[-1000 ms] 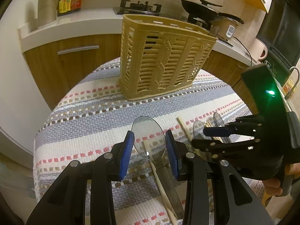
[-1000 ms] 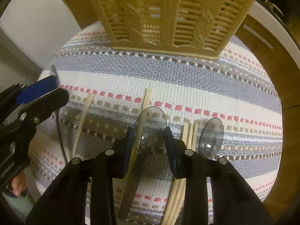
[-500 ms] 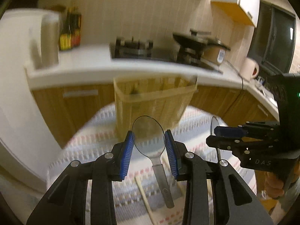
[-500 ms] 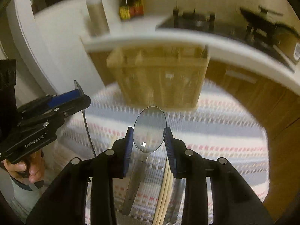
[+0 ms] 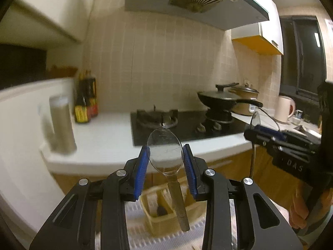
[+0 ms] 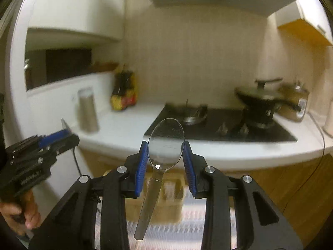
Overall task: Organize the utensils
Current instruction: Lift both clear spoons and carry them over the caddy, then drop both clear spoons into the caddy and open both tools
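Fingers (image 5: 143, 164) of both grippers clamp spoons (image 5: 165, 153) above the compartmented holder (image 5: 155, 210).

Both black two-finger grippers with blue pads, left gripper (image 5: 165, 162) and right gripper (image 6: 165, 160), are raised side by side, each clamped on a shiny metal spoon bowl.
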`<action>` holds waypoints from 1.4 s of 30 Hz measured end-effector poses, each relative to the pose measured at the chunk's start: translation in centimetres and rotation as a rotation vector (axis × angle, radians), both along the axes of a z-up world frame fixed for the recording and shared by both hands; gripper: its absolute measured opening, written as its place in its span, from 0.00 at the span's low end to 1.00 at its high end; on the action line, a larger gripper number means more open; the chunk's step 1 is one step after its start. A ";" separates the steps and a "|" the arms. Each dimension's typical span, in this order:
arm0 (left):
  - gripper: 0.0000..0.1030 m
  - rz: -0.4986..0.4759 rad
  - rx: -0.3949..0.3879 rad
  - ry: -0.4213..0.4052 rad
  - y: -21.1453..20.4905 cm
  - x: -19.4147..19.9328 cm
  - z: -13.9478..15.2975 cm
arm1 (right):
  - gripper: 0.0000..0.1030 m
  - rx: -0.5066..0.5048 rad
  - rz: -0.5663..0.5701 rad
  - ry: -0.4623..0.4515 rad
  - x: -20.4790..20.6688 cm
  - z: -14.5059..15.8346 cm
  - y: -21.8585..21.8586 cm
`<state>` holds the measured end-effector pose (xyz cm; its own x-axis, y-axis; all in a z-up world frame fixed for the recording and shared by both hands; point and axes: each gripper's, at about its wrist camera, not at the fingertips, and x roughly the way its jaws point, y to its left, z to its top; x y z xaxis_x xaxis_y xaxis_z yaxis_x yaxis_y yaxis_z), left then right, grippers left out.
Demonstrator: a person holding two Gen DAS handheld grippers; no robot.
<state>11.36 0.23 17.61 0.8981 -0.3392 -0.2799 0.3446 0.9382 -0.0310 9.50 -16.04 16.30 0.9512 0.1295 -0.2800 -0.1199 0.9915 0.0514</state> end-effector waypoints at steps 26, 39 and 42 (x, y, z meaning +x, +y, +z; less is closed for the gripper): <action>0.31 0.082 0.065 -0.050 -0.4 6.9 -7.4 | 0.30 -0.077 -0.135 -0.060 8.9 -8.7 -0.7; 0.45 -0.018 0.019 0.046 0.3 5.3 -8.4 | 0.31 -0.006 -0.047 0.060 6.8 -8.7 -2.2; 0.46 -0.046 -0.007 0.069 0.6 4.5 -7.9 | 0.31 -0.004 -0.032 0.071 5.7 -8.4 -2.4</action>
<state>15.90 0.84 9.70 0.8602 -0.3816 -0.3384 0.3840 0.9212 -0.0625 15.23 -18.39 7.87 0.9326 0.0977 -0.3475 -0.0840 0.9950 0.0544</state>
